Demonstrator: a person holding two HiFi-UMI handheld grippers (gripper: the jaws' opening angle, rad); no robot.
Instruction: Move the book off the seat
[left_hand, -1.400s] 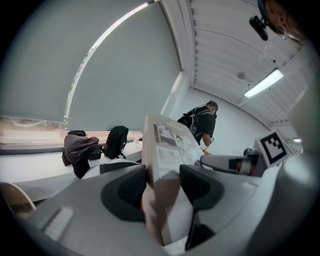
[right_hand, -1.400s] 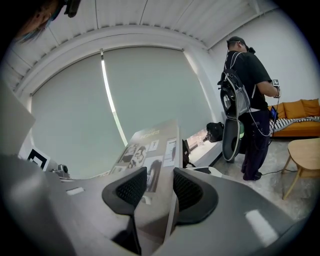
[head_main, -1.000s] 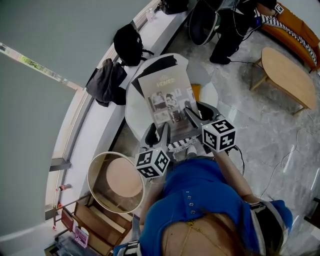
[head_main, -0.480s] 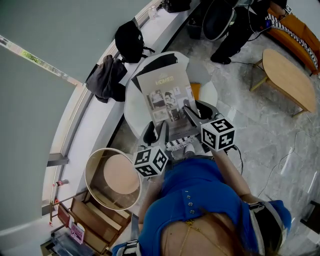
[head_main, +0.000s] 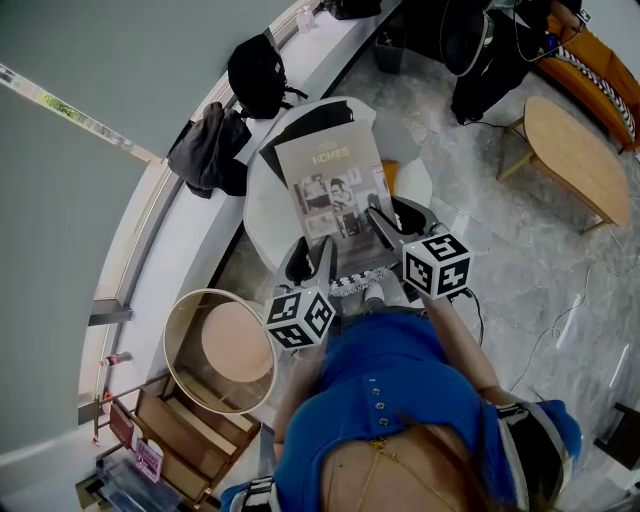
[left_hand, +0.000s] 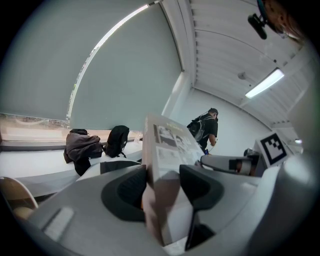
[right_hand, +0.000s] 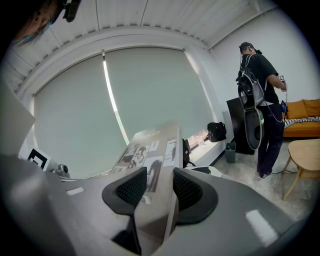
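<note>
book (head_main: 335, 185) | near corners: left gripper (head_main: 316, 258), right gripper (head_main: 388, 226) clamped | over seat (head_main: 268, 212)

Head view: book (head_main: 335, 185) near edge hidden behind left gripper (head_main: 312, 265) & right gripper (head_main: 393, 228); book covers most of white seat (head_main: 262, 212). Small cover print too tiny to read. Left gripper view: book's near end blurred. Standing person (head_main: 488, 70) cut off at top edge, orange sofa (head_main: 598, 52) by right edge, cardboard box (head_main: 190, 440) partly behind round stool (head_main: 225, 350).
</note>
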